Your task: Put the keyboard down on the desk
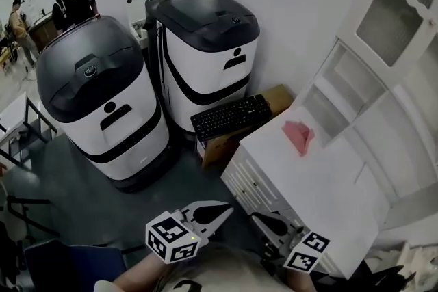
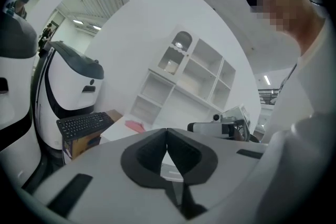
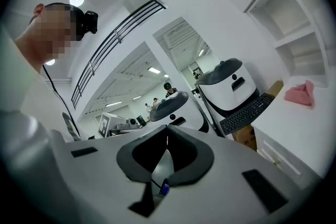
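Observation:
A black keyboard (image 1: 230, 116) lies on a brown cardboard box (image 1: 277, 102), between a white-and-black machine and the white desk (image 1: 321, 181). It also shows in the left gripper view (image 2: 84, 124) and the right gripper view (image 3: 247, 113). Both grippers hang low near my body, well short of the keyboard. My left gripper (image 1: 228, 208) is shut with nothing between its jaws (image 2: 167, 131). My right gripper (image 1: 255, 217) is shut and empty too (image 3: 168, 128). A pink cloth (image 1: 299, 135) rests on the desk top.
Two large white-and-black machines (image 1: 102, 99) (image 1: 205, 44) stand on the dark floor left of the box. A white shelf unit (image 1: 383, 44) rises behind the desk. People stand far off at the upper left (image 1: 72, 0).

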`<state>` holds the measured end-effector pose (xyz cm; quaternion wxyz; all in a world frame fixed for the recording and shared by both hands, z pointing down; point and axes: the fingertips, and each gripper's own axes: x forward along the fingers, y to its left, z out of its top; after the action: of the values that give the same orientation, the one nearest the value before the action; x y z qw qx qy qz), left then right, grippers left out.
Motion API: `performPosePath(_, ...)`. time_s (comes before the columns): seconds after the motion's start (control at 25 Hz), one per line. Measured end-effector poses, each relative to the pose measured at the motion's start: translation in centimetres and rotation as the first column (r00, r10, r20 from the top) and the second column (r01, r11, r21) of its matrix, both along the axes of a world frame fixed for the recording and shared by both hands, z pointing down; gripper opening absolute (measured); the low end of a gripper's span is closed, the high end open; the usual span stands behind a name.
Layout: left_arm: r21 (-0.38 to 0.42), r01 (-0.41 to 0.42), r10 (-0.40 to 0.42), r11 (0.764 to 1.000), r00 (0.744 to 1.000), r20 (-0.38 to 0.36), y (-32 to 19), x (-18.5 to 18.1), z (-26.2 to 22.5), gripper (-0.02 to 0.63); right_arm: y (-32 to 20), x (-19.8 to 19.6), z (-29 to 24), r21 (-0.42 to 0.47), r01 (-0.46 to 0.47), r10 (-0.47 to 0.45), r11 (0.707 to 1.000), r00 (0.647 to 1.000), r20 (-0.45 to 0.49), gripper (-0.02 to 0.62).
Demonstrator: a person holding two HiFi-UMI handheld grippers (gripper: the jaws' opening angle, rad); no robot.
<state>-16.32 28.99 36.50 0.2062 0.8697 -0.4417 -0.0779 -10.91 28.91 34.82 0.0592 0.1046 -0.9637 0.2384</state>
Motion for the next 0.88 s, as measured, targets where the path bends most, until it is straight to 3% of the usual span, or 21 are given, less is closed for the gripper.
performPosePath(0.44,-0.040,0.133,-0.134,0.990,0.991,-0.022,-3.4,-5.3,1.3,0.014,-5.2,-4.6,0.0,-0.015,0.083,-0.083,0.996,0.996,-0.035,0.025)
performPosePath(0.88,-0.091,0.298,-0.298,0.950,0.954,0.019,-12.3,-7.7,0.5,0.014,-15.7,-6.4,-0.3,-0.069,0.198,-0.199,0.978,0.980,-0.005,0.025)
